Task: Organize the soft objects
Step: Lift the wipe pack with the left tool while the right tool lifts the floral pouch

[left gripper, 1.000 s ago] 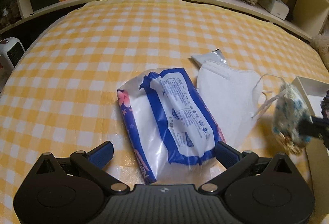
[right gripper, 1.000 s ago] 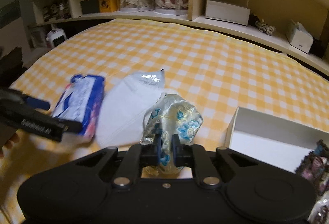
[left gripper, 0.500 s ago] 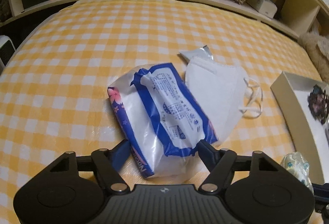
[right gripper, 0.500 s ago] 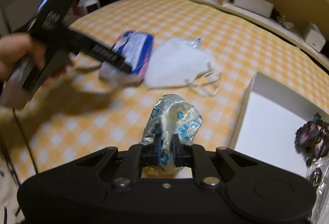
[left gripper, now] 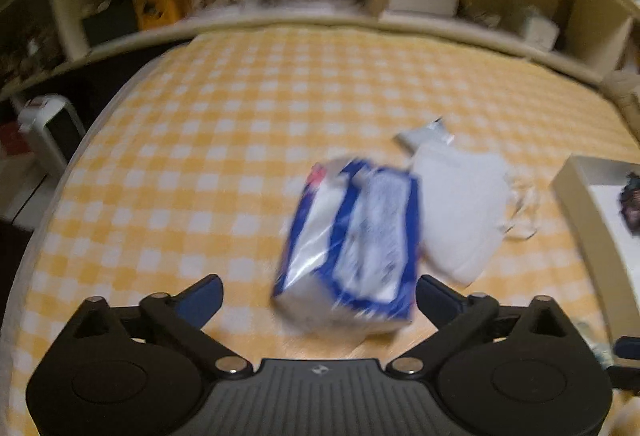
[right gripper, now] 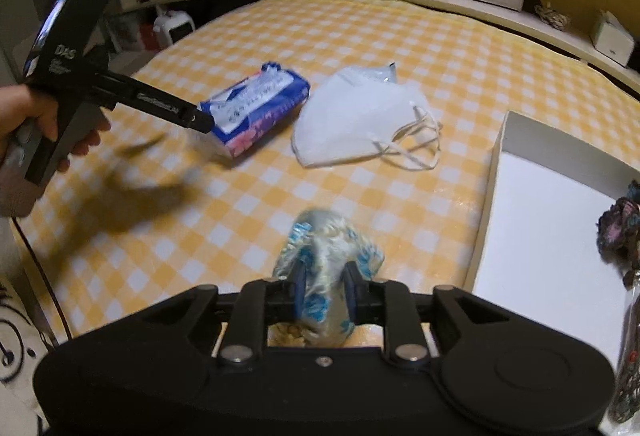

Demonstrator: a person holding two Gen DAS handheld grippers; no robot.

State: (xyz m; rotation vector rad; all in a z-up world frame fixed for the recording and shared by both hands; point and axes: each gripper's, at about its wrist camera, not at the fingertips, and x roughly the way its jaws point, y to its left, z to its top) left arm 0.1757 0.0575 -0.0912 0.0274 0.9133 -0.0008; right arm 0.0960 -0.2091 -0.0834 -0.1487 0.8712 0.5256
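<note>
At the left, the left gripper is seen with its jaws opening wide; the blue wipes pack lies between them on the checked cloth, untouched. The pack is judged light, squashy and slick-wrapped, best taken across its short sides. Just beside it, the white face mask lies flat and limp. Further right, the brocade pouch sits between the right gripper's opening jaws, near the white box.
</note>
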